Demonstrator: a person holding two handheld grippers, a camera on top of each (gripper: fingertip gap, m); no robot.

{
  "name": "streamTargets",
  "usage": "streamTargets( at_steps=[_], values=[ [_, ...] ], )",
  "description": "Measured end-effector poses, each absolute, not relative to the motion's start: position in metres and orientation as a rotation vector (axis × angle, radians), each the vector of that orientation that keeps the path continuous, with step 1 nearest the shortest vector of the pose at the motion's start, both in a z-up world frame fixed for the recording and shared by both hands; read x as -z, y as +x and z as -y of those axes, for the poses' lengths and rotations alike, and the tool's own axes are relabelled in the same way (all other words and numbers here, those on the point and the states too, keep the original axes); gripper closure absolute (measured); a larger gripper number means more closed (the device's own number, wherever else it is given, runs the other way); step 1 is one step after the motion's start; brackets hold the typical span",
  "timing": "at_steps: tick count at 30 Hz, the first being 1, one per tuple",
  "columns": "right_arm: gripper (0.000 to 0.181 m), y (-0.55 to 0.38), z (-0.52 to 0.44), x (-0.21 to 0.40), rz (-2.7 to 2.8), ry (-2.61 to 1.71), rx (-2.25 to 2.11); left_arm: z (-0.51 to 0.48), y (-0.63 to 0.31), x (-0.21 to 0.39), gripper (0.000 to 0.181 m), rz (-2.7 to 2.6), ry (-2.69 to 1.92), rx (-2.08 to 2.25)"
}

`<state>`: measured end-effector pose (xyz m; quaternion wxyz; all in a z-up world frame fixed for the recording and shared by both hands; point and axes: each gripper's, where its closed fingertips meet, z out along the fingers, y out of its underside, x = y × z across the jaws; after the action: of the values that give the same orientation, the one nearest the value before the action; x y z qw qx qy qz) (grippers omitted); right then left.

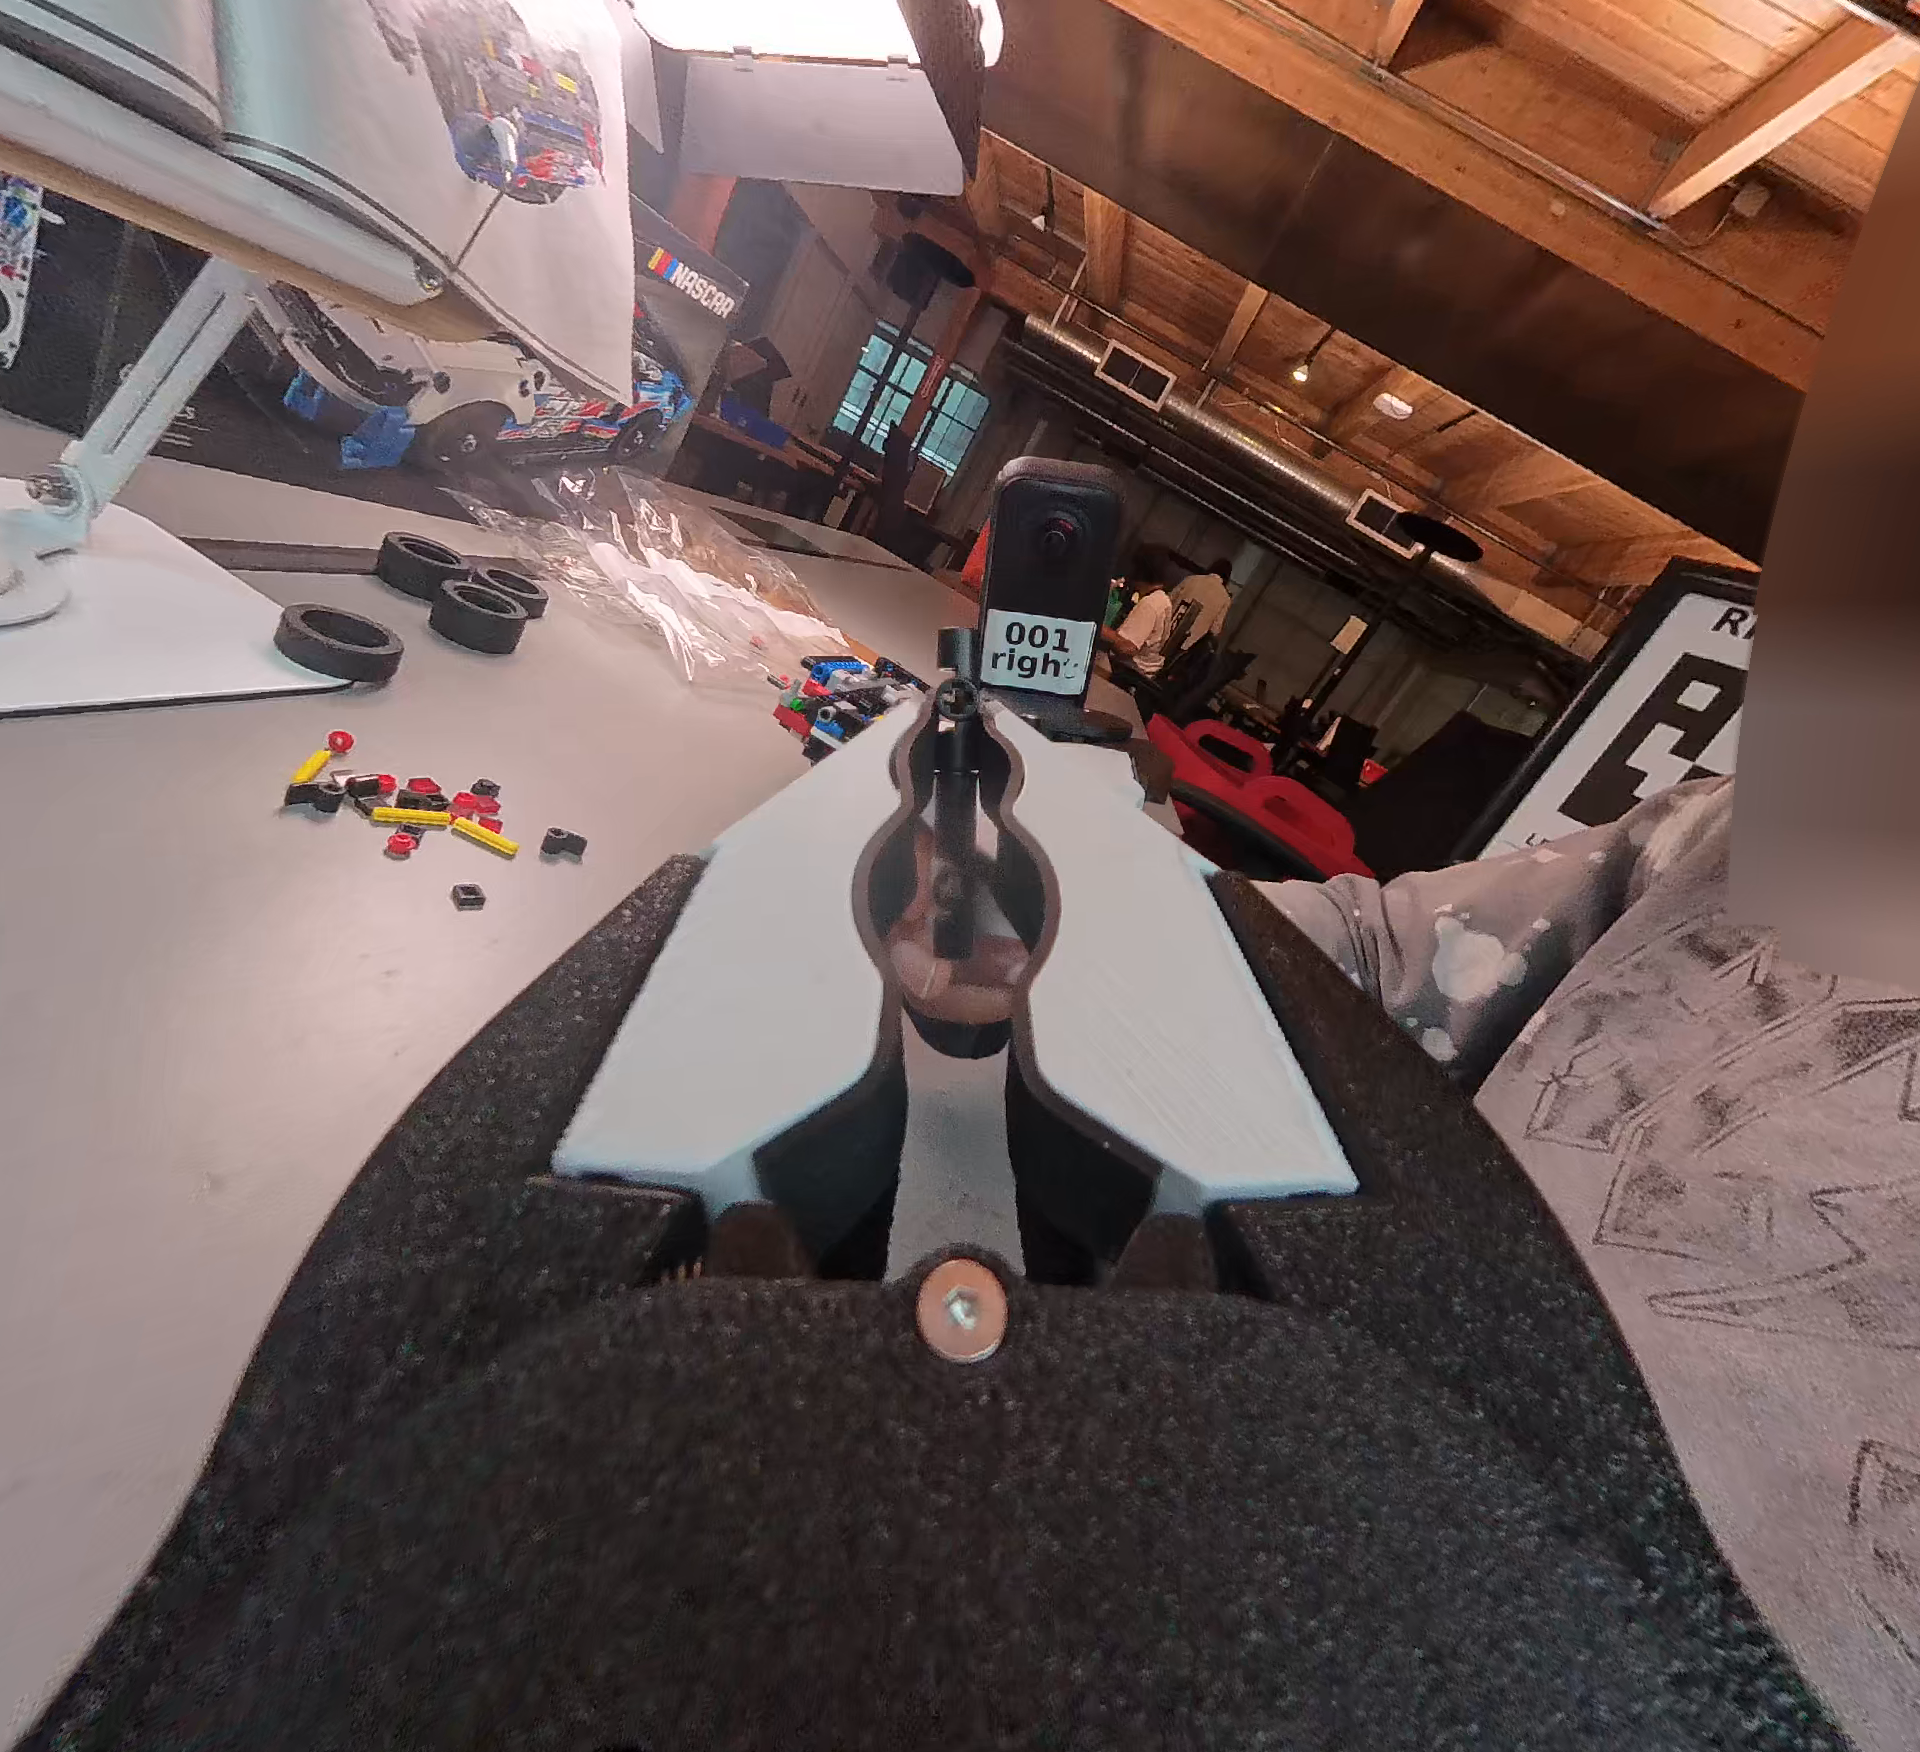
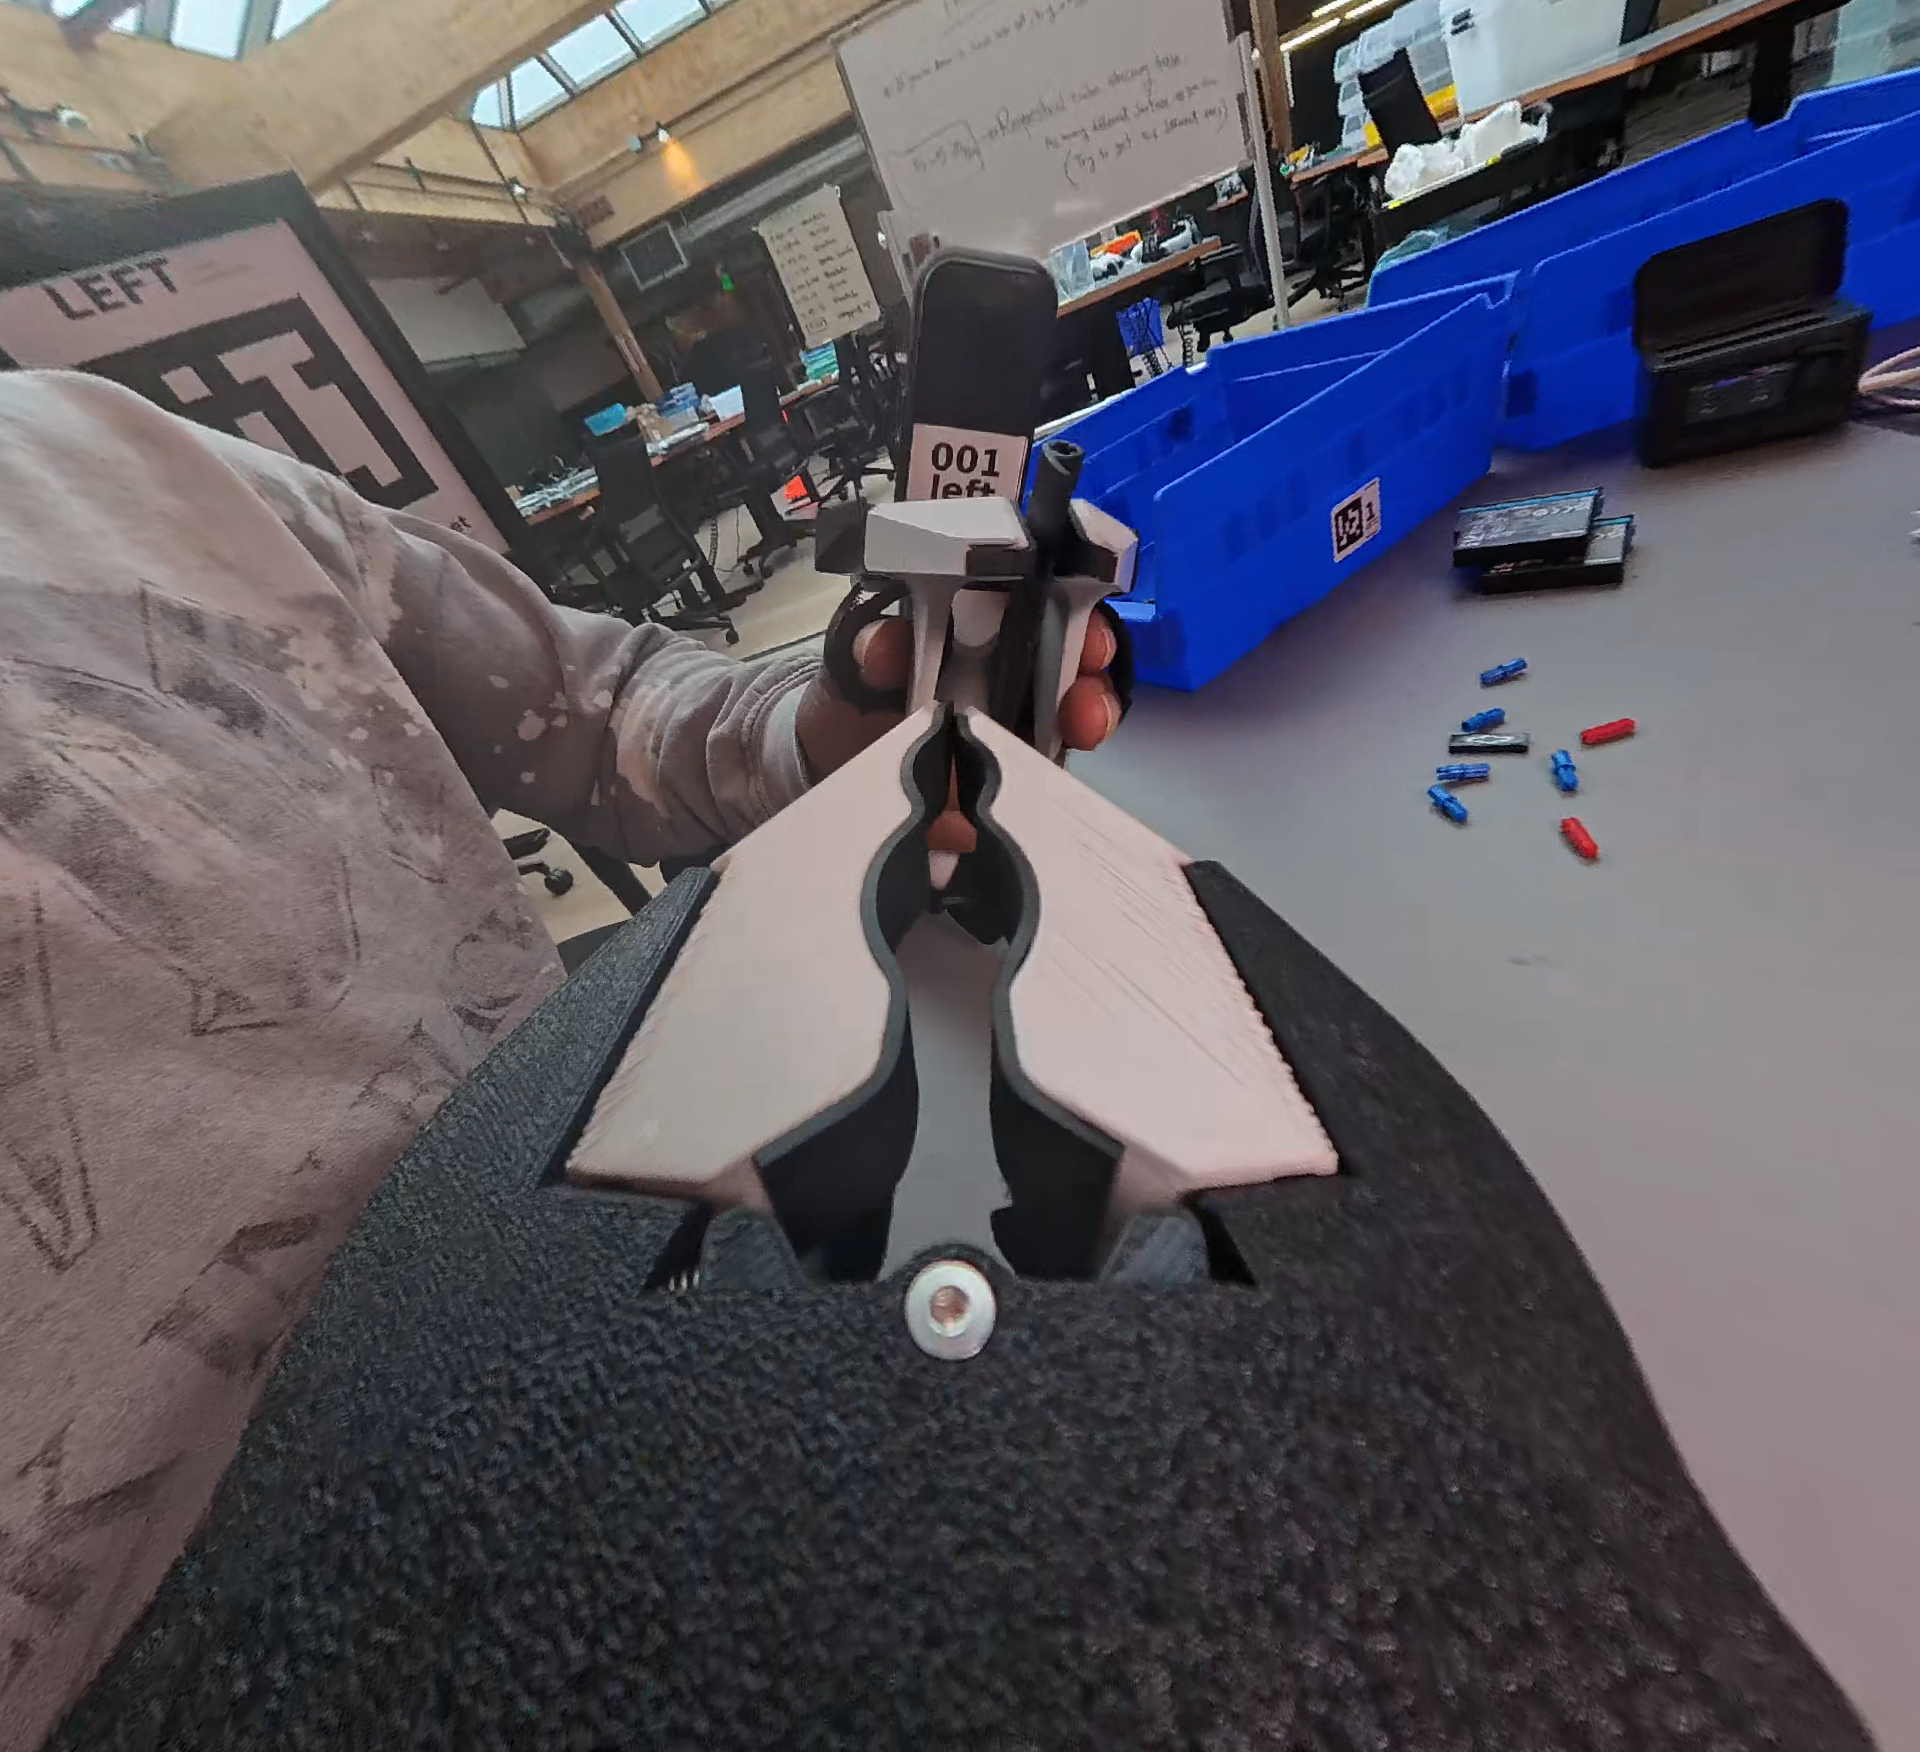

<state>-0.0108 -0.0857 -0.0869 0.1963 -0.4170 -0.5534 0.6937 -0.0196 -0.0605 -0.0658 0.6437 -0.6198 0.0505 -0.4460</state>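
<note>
The left tongs [image 1: 954, 715] are pinching a thin black rod [image 1: 953, 829], fingers nearly together, raised above the grey counter [image 1: 312, 1027]. The right tongs [image 2: 954, 728] are sitting almost closed, gripping nothing, just short of the rod. Loose red, yellow and black pieces [image 1: 416, 809] and black tyres [image 1: 457, 596] are lying on the counter, well apart.

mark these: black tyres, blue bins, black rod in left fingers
black tyres [image 1: 477, 614]: left wrist view, sidewall of the front middle tyre.
blue bins [image 2: 1320, 466]: right wrist view, side wall of the near bin.
black rod [image 1: 954, 788]: left wrist view, mid-shaft between the closed fingers.
</note>
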Motion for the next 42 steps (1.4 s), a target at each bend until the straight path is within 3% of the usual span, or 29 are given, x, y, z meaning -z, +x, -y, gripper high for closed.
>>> streamTargets(
  at_steps=[8,12,15,25,29,32,42],
  values=[
    [0.179,-0.018,0.072,0.099,1.529,-1.277,-1.858,0.057,-0.043,0.063,0.177,0.041,-1.34,1.164],
    [0.156,-0.034,0.086,0.095,1.444,-1.319,-1.889,0.055,-0.035,0.064,0.177,0.049,-1.331,1.225],
    [0.172,-0.039,0.089,0.089,1.389,-1.312,-1.907,0.055,-0.025,0.065,0.175,0.013,-1.339,1.244],
    [0.175,0.004,0.055,0.114,1.816,-1.303,-1.518,0.058,-0.028,0.084,0.178,-0.165,-1.544,1.093],
    [0.174,0.011,0.068,0.14,2.008,-1.282,-1.332,0.067,-0.005,0.1,0.15,-0.413,-1.661,0.982],
    [0.174,0.015,0.074,0.149,2.076,-1.238,-1.272,0.072,0.007,0.119,0.175,-0.575,-1.746,0.839],
    [0.174,0.016,0.069,0.083,1.707,-1.015,-1.634,0.076,0.003,0.079,0.176,-0.432,-1.556,0.979]
  ],
)
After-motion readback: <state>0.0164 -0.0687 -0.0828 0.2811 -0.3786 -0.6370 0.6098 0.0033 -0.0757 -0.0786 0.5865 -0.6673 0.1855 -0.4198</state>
